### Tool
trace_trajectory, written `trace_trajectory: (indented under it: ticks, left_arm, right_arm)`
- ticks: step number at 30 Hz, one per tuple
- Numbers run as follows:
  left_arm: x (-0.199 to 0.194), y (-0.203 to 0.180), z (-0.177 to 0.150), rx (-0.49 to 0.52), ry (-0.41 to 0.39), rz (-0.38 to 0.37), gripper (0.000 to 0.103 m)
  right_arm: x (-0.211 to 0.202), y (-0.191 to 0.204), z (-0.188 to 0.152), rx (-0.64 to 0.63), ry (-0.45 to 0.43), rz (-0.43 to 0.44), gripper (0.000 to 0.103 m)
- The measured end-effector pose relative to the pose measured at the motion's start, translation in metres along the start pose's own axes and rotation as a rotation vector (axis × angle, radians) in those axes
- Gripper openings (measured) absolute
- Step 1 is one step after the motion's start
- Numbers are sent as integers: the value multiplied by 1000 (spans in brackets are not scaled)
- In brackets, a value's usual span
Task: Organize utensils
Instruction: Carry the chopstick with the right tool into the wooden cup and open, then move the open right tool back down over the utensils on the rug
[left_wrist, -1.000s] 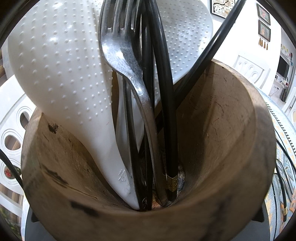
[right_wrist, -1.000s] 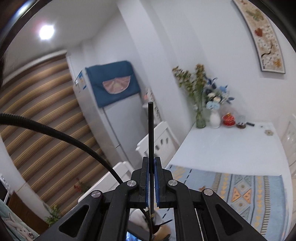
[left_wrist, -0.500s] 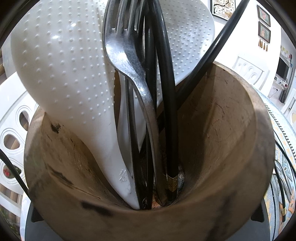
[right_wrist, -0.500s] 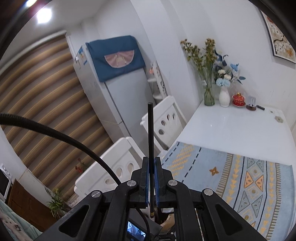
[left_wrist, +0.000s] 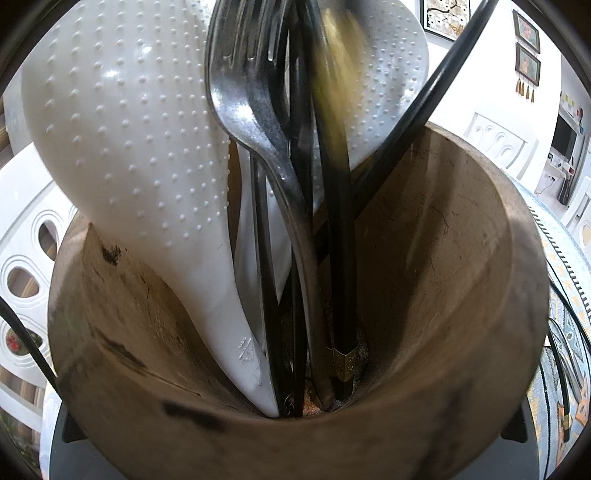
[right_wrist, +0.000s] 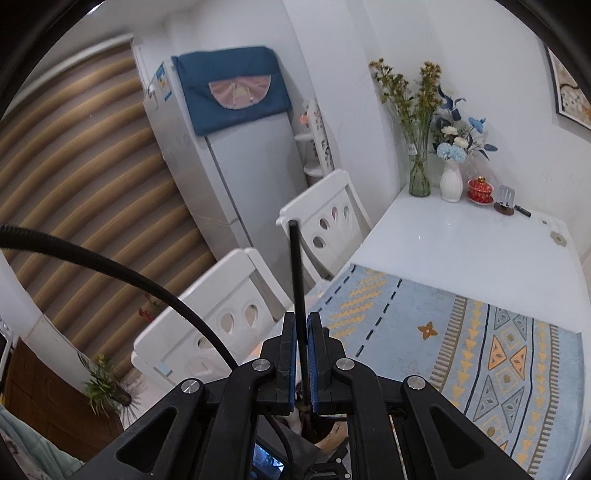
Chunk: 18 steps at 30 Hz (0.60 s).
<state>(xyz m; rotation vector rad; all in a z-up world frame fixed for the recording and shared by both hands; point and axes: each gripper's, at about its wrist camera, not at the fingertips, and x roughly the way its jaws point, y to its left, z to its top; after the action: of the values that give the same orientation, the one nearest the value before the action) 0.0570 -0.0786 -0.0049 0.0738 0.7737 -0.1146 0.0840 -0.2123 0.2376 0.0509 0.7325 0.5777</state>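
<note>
- Down tips the right gripper (right_wrist: 300, 325) since a second ago: ceiling light gone from its view, chairs and patterned mat (right_wrist: 480, 332) now filling it.
- Its fingers (right_wrist: 287, 350) are clenched on a black chopstick (right_wrist: 297, 273), which stands upright between the blue pads.
- Left gripper's fingers are hidden behind the wooden holder (left_wrist: 443, 424); whether they are clenched or released, I cannot tell.
- Inside the holder: two white dimpled rice paddles (left_wrist: 129, 147), a metal fork (left_wrist: 251, 110), dark chopsticks (left_wrist: 341, 258).
- A blurred dark stick with a yellowish streak (left_wrist: 332, 74) now shows near the top, among the handles.
- Beyond, the white surface (right_wrist: 461, 240) carries vases of flowers (right_wrist: 421, 122).
</note>
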Motion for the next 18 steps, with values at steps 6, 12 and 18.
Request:
trace_trajectory:
  ticks: [6, 12, 18]
  left_arm:
    - [1, 6, 0, -1, -1, 0, 97]
    - [3, 6, 0, -1, -1, 0, 97]
    - [3, 7, 0, -1, -1, -1, 97]
  right_arm:
    - [1, -7, 4, 39, 31, 10, 17]
    - [-26, -18, 9, 56, -53, -25, 26]
    - [-53, -32, 12, 95, -117, -80, 39]
